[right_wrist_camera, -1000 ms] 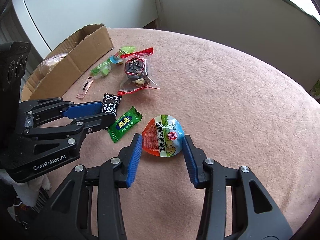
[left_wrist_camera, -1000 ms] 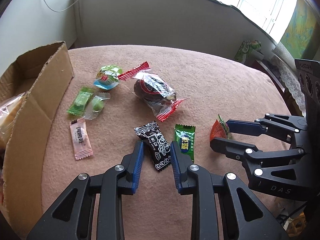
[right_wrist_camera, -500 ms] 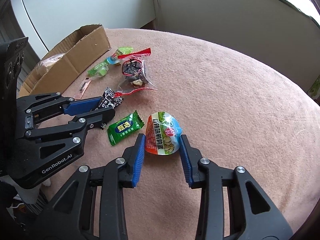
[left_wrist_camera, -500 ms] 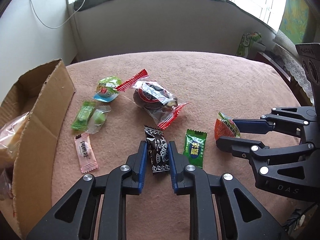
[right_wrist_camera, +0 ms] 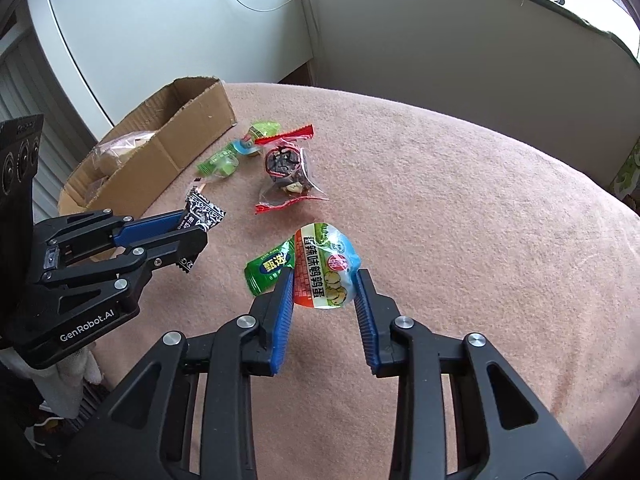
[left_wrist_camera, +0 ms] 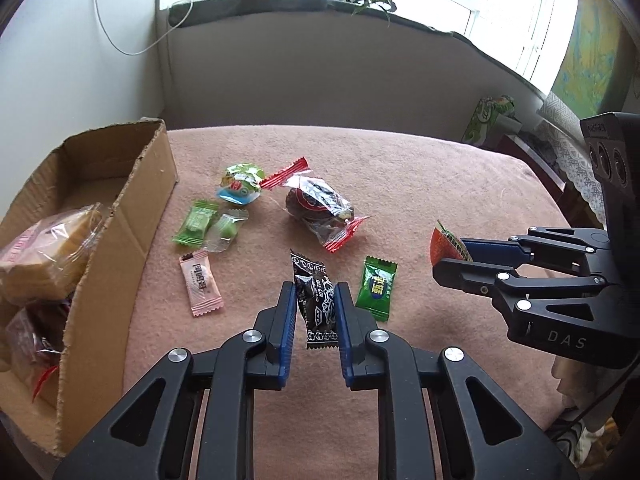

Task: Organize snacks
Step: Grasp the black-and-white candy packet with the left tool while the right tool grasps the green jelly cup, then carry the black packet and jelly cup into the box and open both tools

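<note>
Now your left gripper [left_wrist_camera: 316, 300] is closed on the black candy [left_wrist_camera: 316, 304] at lower centre, so it hangs free for carrying. Your right gripper [right_wrist_camera: 324, 292], jaws closing, pinches the egg snack [right_wrist_camera: 326, 270] by its sides. Probably both go to the cardboard box [left_wrist_camera: 132, 216] at left, where other snacks already lie.

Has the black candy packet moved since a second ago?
Yes. The black candy packet, then flat on the blanket beside the green packet, is now pinched in the left gripper and lifted clear, while the green packet stays put.
</note>
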`<state>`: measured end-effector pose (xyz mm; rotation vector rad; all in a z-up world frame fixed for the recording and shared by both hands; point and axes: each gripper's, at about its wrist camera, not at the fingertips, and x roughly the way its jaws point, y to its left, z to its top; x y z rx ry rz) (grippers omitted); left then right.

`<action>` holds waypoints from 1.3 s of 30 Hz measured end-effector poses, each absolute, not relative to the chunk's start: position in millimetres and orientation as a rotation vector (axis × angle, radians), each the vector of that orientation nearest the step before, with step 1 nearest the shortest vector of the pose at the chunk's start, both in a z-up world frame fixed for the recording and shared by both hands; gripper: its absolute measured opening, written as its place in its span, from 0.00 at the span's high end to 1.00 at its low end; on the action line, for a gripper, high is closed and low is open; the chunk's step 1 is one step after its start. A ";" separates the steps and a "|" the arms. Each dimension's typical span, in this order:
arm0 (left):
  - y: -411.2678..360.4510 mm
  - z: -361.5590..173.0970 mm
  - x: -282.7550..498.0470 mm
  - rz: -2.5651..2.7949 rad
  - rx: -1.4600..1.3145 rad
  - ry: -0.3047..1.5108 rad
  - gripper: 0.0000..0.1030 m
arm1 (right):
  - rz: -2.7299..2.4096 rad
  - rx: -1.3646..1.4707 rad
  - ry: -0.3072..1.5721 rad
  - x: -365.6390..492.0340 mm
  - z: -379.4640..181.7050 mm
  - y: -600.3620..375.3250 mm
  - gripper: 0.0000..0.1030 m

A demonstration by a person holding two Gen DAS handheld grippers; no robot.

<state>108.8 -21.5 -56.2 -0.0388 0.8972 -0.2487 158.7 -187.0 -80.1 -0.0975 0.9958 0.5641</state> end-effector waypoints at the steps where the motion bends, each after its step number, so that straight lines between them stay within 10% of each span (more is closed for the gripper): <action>1: -19.0 -51.8 105.8 -0.247 -0.045 0.885 0.84 | 0.574 -0.092 0.988 157.3 -75.3 -185.3 0.70; 39: 169.4 -16.2 60.6 0.093 -0.130 0.801 0.84 | 0.909 -0.262 0.915 130.7 -31.4 54.9 0.70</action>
